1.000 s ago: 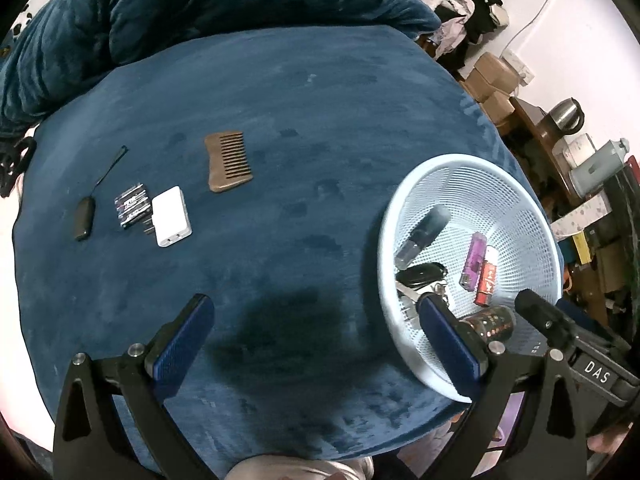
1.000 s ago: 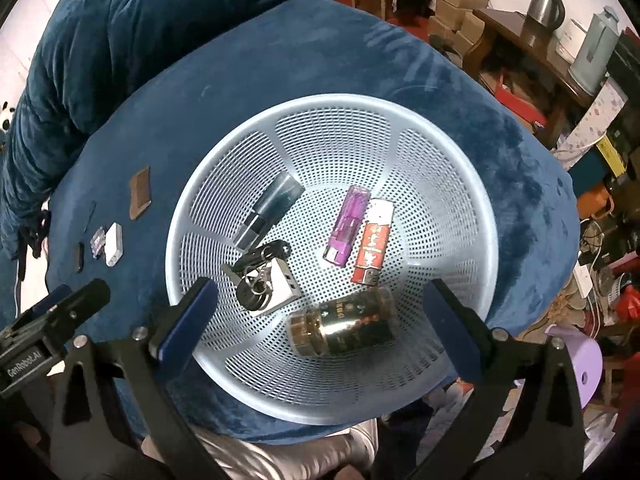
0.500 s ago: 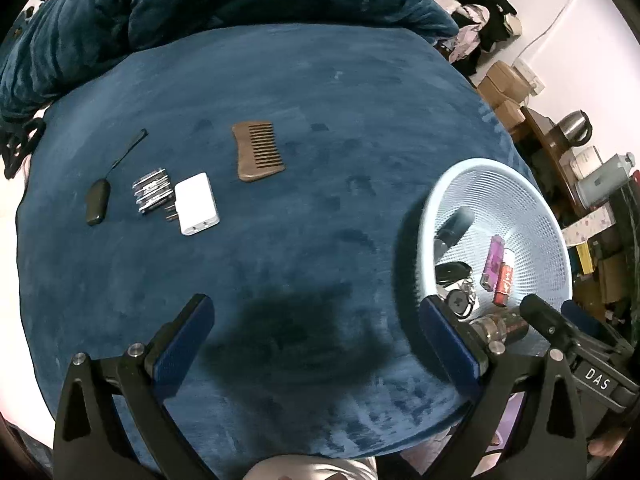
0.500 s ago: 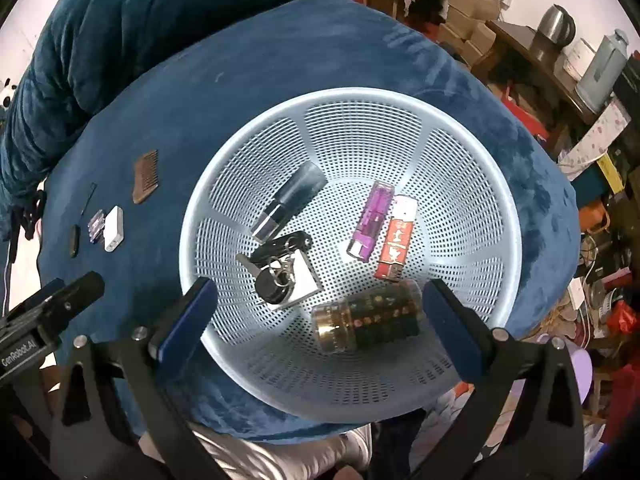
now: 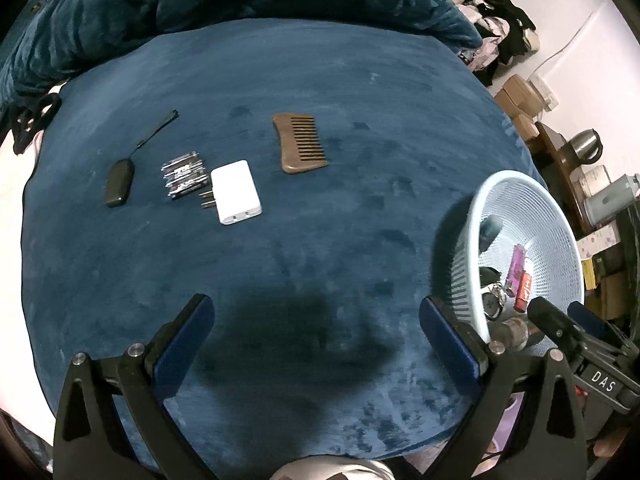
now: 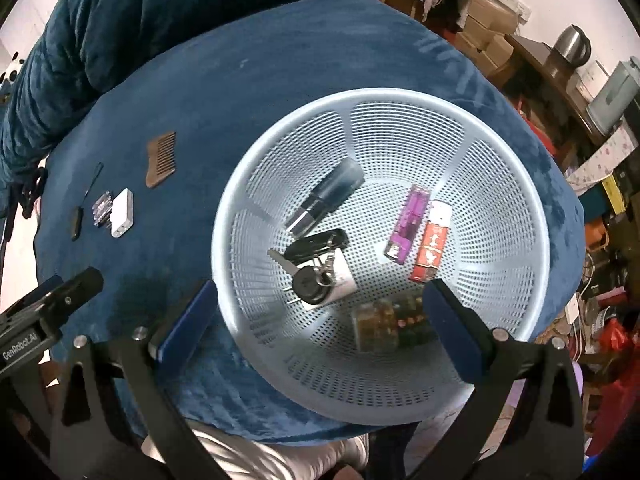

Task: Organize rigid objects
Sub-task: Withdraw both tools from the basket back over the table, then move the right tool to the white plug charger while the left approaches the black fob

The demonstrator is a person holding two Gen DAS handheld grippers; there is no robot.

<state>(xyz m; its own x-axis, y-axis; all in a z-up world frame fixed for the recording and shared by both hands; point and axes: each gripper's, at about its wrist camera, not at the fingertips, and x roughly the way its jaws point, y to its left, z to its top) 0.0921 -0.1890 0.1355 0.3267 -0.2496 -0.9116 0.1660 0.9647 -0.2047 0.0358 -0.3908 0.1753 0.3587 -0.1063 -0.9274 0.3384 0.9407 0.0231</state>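
The left gripper (image 5: 316, 336) has swung from the basket (image 5: 560, 220) at the bed's right edge toward the comb (image 5: 300, 143), charger (image 5: 237, 192) and batteries (image 5: 183, 174) near the left edge. Its jaws gape wide, empty, as do the right gripper's (image 6: 320, 320) above the basket, so another pick looks due.

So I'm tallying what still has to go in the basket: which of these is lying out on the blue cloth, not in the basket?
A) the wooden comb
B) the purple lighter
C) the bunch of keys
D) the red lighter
A: the wooden comb lies on the blue cloth, well apart from the basket, which holds the purple lighter, red lighter and keys.
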